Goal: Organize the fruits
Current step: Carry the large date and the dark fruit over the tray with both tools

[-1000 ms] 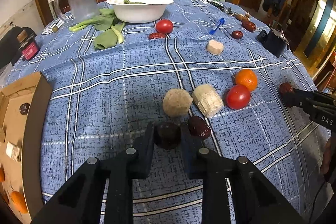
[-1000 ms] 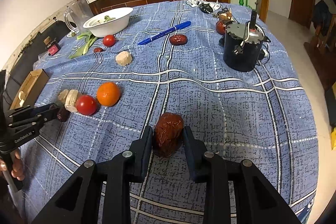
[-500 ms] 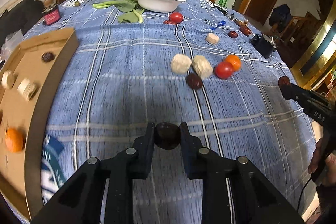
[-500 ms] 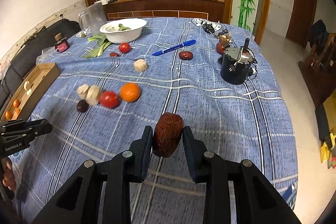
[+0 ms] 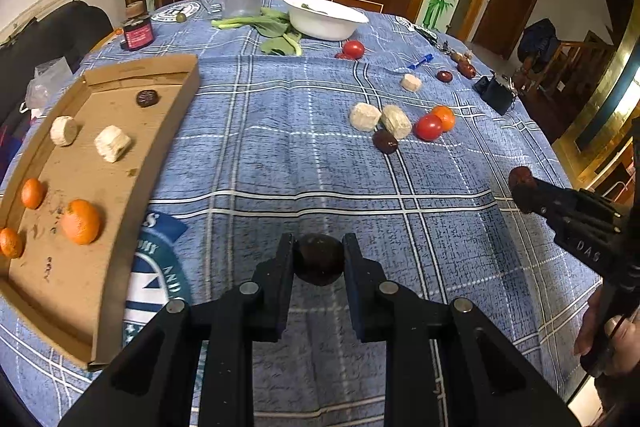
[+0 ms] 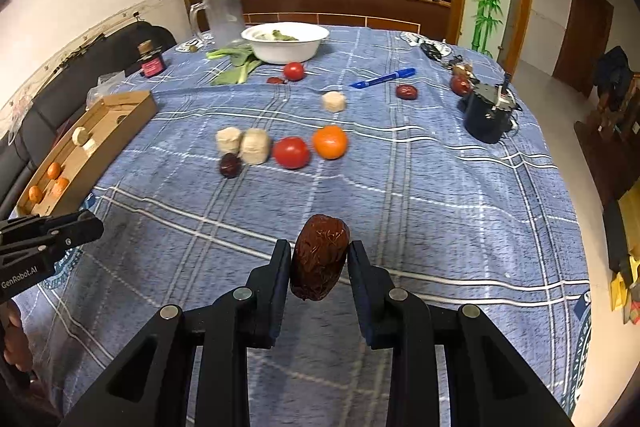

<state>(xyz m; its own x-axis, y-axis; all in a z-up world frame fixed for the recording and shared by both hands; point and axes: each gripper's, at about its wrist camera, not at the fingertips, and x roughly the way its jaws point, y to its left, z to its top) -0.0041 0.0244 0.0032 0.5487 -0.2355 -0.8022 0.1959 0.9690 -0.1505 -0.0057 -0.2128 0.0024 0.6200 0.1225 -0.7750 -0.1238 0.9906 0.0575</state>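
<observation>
Left wrist view: the left gripper [image 5: 319, 259] pinches a dark round jujube [image 5: 319, 257] in its jaws, above the blue plaid surface [image 5: 280, 155], the cardboard tray [image 5: 120, 163] of mandarins and pale chunks near at left.

Right wrist view: the right gripper [image 6: 319, 261] clamps a wrinkled red jujube [image 6: 319, 257] upright in its jaws, well apart from the tray. The glossy fruit could slip from either grip in transit and roll off the surface's edge.
</observation>
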